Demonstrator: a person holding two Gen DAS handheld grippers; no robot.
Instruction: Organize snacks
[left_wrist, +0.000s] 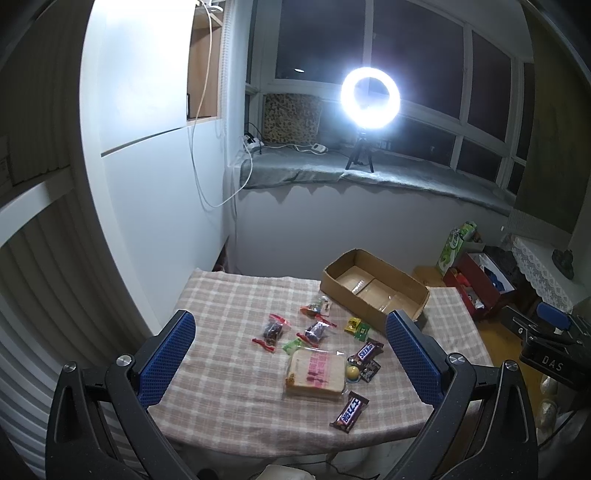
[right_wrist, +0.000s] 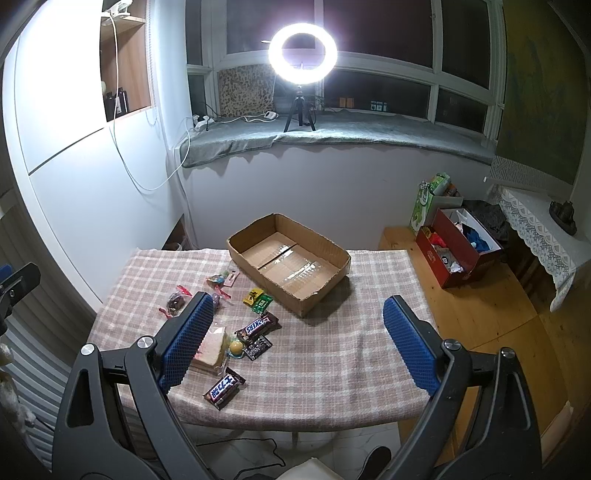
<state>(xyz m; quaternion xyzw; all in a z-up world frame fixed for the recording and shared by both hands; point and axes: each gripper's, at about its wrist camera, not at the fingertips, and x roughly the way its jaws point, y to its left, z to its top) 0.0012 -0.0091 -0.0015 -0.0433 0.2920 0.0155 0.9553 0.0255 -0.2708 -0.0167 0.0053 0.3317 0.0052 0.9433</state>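
left claw (left_wrist: 290, 350) spread wide, empty, above table (left_wrist: 229, 295) near edge | right claw (right_wrist: 297, 332) spread wide, empty | snacks (left_wrist: 317, 347) scattered mid-table | cardboard box (right_wrist: 290, 258) empty, at far edge

The surface (right_wrist: 332, 350) wears a woven checked cloth, matt and soft-looking, in pink, beige and white. On it the open box (right_wrist: 321, 291) is plain brown cardboard, matt outside, with glossy clear tape shining along its floor. The two chocolate bars (right_wrist: 224, 390) near the lower centre have shiny printed foil wrappers; the bread pack (left_wrist: 316, 374) and small sweets sit in glossy clear plastic. Each gripper's fingers (right_wrist: 406, 339) carry blue pads with a fine dimpled, rubbery texture, set on matt black plastic arms with bright metal screw heads. At right, the floor (right_wrist: 498, 317) is smooth yellowish wood planking.
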